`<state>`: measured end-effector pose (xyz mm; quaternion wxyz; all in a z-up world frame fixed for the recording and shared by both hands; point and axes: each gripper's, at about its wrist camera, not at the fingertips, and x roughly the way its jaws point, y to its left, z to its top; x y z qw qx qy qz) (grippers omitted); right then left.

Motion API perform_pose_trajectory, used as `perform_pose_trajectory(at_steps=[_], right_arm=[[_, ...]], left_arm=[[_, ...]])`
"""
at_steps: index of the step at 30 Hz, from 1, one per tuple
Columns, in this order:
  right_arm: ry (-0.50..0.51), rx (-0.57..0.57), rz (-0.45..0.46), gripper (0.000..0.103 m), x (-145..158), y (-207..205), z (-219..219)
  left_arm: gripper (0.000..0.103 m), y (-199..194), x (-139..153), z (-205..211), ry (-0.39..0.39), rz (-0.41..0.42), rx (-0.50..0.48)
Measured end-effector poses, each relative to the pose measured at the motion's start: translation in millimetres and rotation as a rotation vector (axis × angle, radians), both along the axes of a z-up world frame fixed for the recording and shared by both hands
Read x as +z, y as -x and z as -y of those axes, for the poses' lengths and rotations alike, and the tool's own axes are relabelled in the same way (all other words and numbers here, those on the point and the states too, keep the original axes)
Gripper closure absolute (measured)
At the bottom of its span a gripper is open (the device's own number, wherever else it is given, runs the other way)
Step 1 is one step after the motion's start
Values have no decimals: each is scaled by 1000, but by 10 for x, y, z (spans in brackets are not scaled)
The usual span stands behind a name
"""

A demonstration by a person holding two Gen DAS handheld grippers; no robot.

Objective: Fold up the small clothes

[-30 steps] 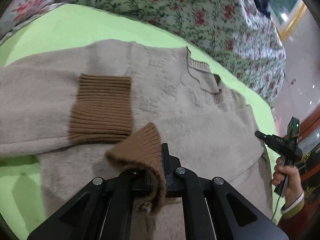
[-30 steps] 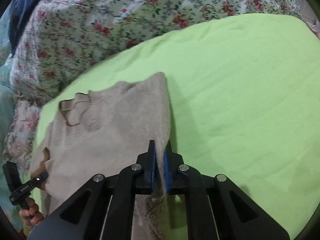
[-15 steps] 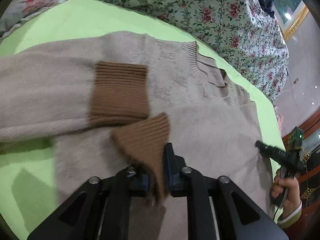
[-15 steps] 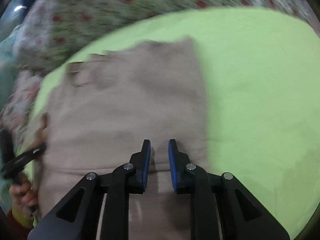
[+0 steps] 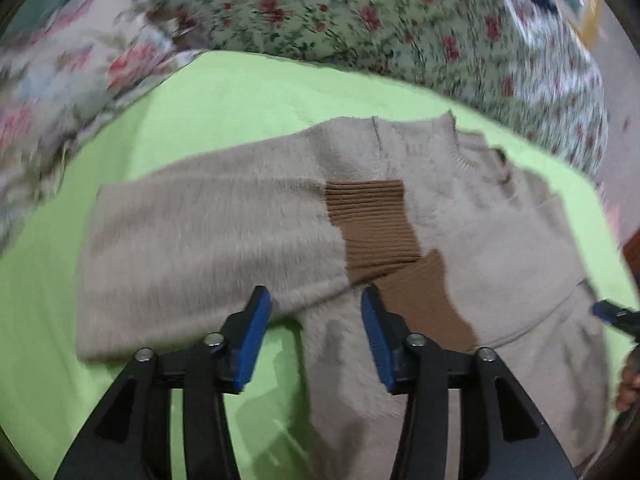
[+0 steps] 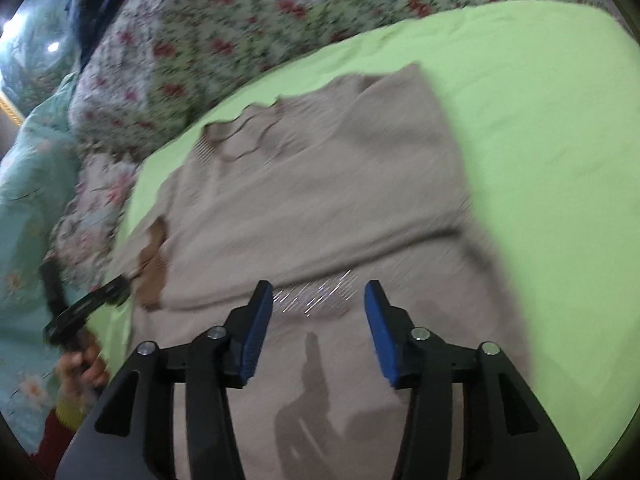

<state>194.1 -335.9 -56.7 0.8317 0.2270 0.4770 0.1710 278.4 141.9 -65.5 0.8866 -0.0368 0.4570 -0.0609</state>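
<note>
While the green bed sheet (image 6: 540, 128) carried everything, the beige sweater (image 5: 500, 264) lay flat across it, both sleeves folded in over the chest and the two brown cuffs (image 5: 372, 224) overlapping near the middle. The left tool (image 5: 316, 336) and the right tool (image 6: 318, 328) each hovered above the knit, jaws opening, nothing between them. The next fold would likely go best with both tools gripping the hem evenly, so that the crossed sleeves were not dragged askew.

Beige sweater (image 5: 248, 232) with brown cuffs (image 5: 372, 228), lime sheet (image 6: 540, 120), floral quilt (image 5: 360, 12).
</note>
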Motion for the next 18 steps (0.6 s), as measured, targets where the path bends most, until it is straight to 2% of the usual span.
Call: perform_pose_trajectory(at_steps=[5,8,10,11,12,13,15,16,18], right_arm=[[-16,19,-46,47,-92,134,-153],[-29,22,-76,47,-174,169,-231],[-36,24,-84,47,-195,174,-255],[-42,26,-85,47,-198,177,-264],[-48,27,-85,47,-194,176,-278],[-49,28,-83,47,-185,175,-290],[-45,33,-71,47,-154,182,-315],[-47,38,-62,47,-127,185,-330],[-53,51,-45,47,-83,196,-352]], left_arm=[[36,-221,-121,160,-123,-28,-97],[37,-297,-206,231,-192,-24,-134],[57,-366,-257,208,-195,-29,-134],[69,-376,-241,169,-167,-28,-134],[91,-386,-208,117,-129,-23,-125],[97,-404,-159,55,-93,-15,-105],[97,-420,-64,-85,-32,-1,-49],[97,-404,16,-180,27,12,-14],[97,-345,147,-209,82,39,6]])
